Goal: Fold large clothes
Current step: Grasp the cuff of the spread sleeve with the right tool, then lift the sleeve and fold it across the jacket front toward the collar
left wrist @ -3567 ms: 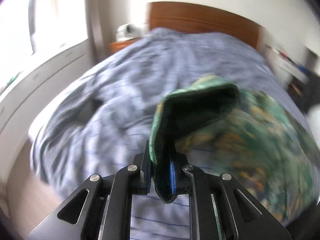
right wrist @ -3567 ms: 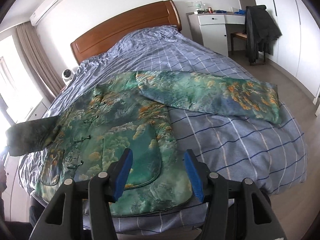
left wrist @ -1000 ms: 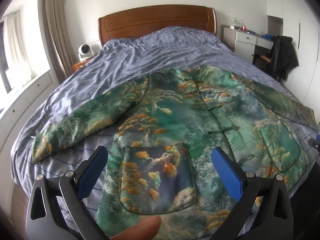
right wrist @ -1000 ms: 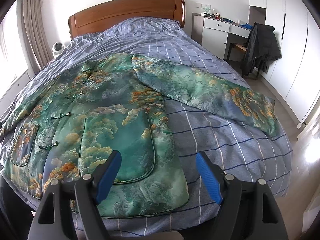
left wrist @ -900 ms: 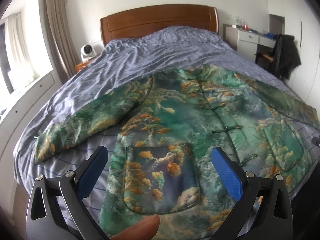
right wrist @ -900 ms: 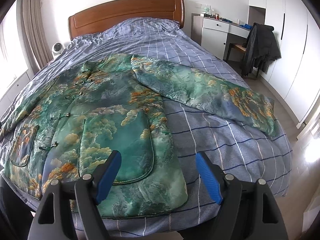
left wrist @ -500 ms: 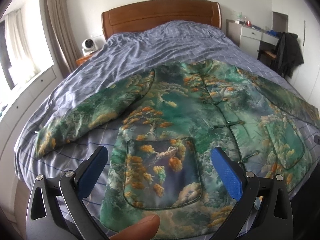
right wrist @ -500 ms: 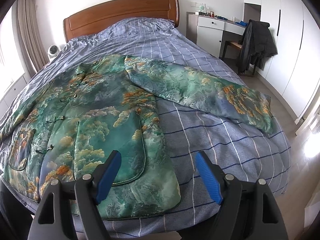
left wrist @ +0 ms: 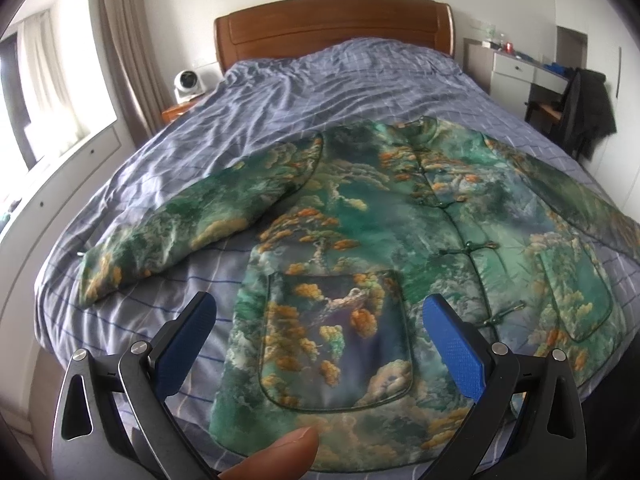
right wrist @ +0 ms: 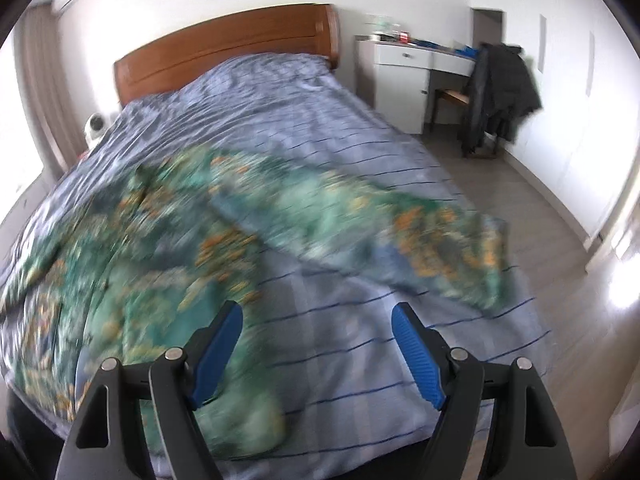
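Note:
A green jacket [left wrist: 384, 216] with orange and cloud patterns lies flat, front up, on the bed, both sleeves spread out. Its left sleeve [left wrist: 192, 232] reaches toward the bed's left edge. My left gripper [left wrist: 318, 312] is open and empty above the jacket's lower left pocket [left wrist: 336, 332]. In the right wrist view, which is blurred, the jacket [right wrist: 132, 264] lies left and its right sleeve [right wrist: 400, 232] stretches toward the bed's right edge. My right gripper [right wrist: 318, 320] is open and empty above the bedcover between hem and sleeve.
The bed has a blue checked cover [left wrist: 304, 92] and a wooden headboard [left wrist: 332, 28]. A small fan [left wrist: 188, 82] stands on a nightstand at left. A white desk [right wrist: 404, 76] and a chair with a dark coat [right wrist: 500, 88] stand at right. A fingertip [left wrist: 276, 452] shows at the bottom.
The left sleeve has been laid out flat and released by my left gripper. Now my right gripper swings fast to the right, toward the right sleeve; the left drifts slightly.

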Demonstrator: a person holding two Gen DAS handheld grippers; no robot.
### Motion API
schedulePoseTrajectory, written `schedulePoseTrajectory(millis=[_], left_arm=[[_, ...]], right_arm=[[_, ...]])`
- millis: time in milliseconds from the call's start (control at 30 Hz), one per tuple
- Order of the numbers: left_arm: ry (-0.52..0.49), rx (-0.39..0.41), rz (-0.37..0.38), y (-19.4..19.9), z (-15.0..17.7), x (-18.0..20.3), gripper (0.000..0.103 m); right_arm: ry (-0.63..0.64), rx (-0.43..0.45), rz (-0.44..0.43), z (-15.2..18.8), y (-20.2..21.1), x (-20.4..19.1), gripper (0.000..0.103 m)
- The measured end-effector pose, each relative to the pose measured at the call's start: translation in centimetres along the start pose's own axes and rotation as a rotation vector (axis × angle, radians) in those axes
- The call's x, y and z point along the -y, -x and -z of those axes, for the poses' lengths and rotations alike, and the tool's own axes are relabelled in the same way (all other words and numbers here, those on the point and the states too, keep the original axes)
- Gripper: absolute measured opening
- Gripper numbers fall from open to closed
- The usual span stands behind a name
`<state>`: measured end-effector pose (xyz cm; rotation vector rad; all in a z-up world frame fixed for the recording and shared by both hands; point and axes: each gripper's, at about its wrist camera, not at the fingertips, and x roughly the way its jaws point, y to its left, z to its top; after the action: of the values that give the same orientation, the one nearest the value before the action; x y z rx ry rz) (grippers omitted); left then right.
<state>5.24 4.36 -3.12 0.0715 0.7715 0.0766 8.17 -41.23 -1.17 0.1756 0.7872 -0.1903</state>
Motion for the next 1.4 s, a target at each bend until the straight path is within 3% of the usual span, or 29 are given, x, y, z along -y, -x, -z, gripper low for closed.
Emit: schedulePoseTrajectory(millis=[133,200,267,367,467,633,667,700,733,767,867,933,1033,1100,1233,1400], left_arm=[[0.027,-0.023,-0.004,-0.6,0.2,-0.3,0.103],[0.027,-0.028,-0.006,-0.7,0.2,-0.2,0.103],[0.016,-0.025,-0.013,-0.7,0.2,-0.1,0.103],[-0.001,-0.031,-0.021,-1.1,0.4,0.2,0.103],[-0.012,-0.049,-0.013,-1.6,0.3,0.6,0.103],[-0.030,-0.032,-0.026,-0.9,0.2,0.9,0.103],[-0.029,-0.032,-0.028,-0.8,0.2,0.9,0.103],[-0.029,-0.034,-0.031,-0.8,0.3,0.8,0.103],[-0.028,-0.035,-0.035,-0.7,0.3,0.7,0.103],[-0.025,-0.036,-0.039,-0.7,0.5,0.5,0.103],[-0.008,-0.051,-0.035,-1.0,0.9,-0.2,0.103],[0.001,-0.059,-0.028,-1.3,1.0,-0.4,0.103],[0.009,-0.063,-0.023,-1.6,0.9,-0.6,0.103],[0.024,-0.051,-0.015,-1.4,0.8,-0.9,0.103],[0.055,-0.032,-0.016,-0.7,0.7,-2.0,0.103],[0.097,-0.046,-0.048,-0.8,1.3,-4.3,0.103]], right_arm=[[-0.243,0.048,-0.016,-2.9,-0.4,8.6,0.079],[-0.457,0.046,-0.019,-3.3,-1.3,14.1,0.079],[-0.657,0.042,-0.079,-2.2,-2.4,18.2,0.079],[-0.851,-0.003,-0.189,0.9,-4.8,20.1,0.079],[-0.964,-0.052,-0.257,3.3,-8.1,20.2,0.079],[-1.167,-0.049,-0.231,5.8,-13.0,20.9,0.079],[-1.182,-0.028,-0.223,5.9,-13.4,21.0,0.072],[-1.150,0.004,-0.207,5.4,-13.5,20.7,0.060],[-1.111,0.013,-0.171,4.8,-13.6,20.2,0.025],[-1.075,0.020,-0.134,4.1,-13.4,19.8,0.012],[-0.971,0.082,-0.083,0.9,-11.1,17.5,0.011],[-0.853,0.144,-0.097,-2.6,-8.8,15.1,0.010],[-0.621,0.247,-0.137,-9.4,-5.1,9.0,0.010],[-0.446,0.294,-0.193,-14.0,-3.4,2.9,0.010],[-0.187,0.302,-0.298,-19.4,-3.5,-9.1,0.010],[0.023,0.204,-0.387,-20.0,-8.2,-22.2,0.010]])
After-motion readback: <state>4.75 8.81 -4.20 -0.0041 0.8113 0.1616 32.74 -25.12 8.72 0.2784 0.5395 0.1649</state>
